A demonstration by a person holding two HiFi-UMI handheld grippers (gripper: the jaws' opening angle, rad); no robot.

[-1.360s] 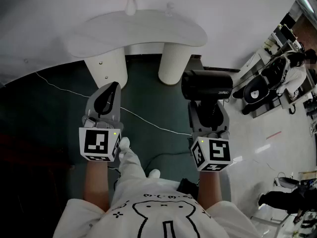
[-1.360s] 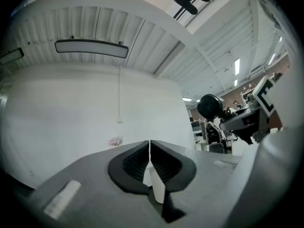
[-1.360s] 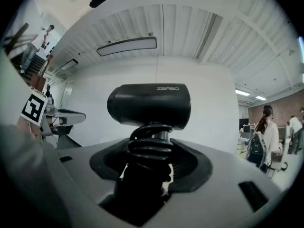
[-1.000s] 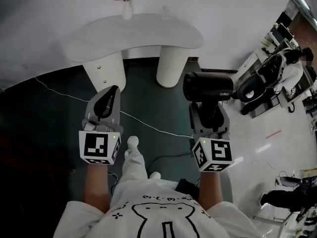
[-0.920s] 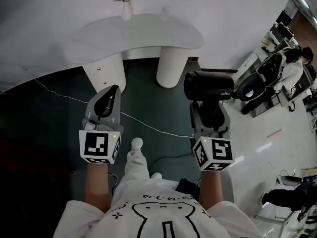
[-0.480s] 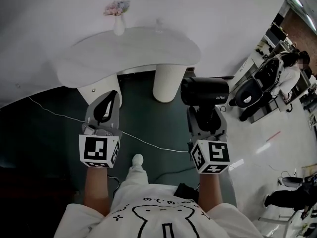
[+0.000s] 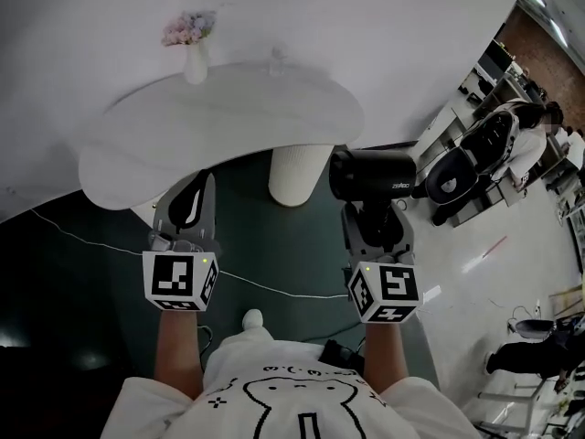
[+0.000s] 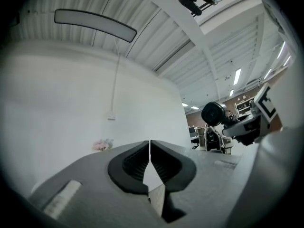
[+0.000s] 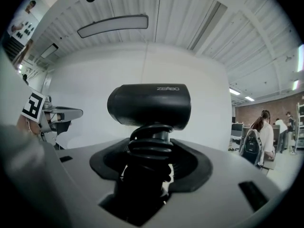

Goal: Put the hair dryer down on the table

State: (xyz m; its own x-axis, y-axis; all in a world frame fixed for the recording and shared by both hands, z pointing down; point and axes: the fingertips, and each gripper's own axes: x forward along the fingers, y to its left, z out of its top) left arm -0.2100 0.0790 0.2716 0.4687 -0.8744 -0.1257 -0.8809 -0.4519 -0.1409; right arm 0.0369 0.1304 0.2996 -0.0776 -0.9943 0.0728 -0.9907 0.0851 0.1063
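A black hair dryer [image 7: 375, 174] stands with its barrel crosswise above my right gripper [image 7: 375, 210], which is shut on its handle; the cord is coiled round the handle [image 9: 150, 144]. In the right gripper view the hair dryer's barrel [image 9: 149, 104] fills the middle. My left gripper [image 7: 189, 201] is shut with nothing in it, its pads [image 8: 150, 163] meeting, and it hangs by the near edge of the white curved table [image 7: 219, 122]. The hair dryer sits just off the table's right end, in the air.
A white vase with flowers [image 7: 192, 46] and a small clear thing [image 7: 276, 60] stand at the table's far edge. Two thick white legs [image 7: 298, 172] hold the table over a dark green rug [image 7: 82, 291]. A white cable [image 7: 274, 286] crosses the rug. People and chairs [image 7: 484, 154] are at the right.
Both grippers have moved forward toward the table, side by side. The table now lies closer, and the left gripper's tip has reached its near edge. The hair dryer stays gripped.
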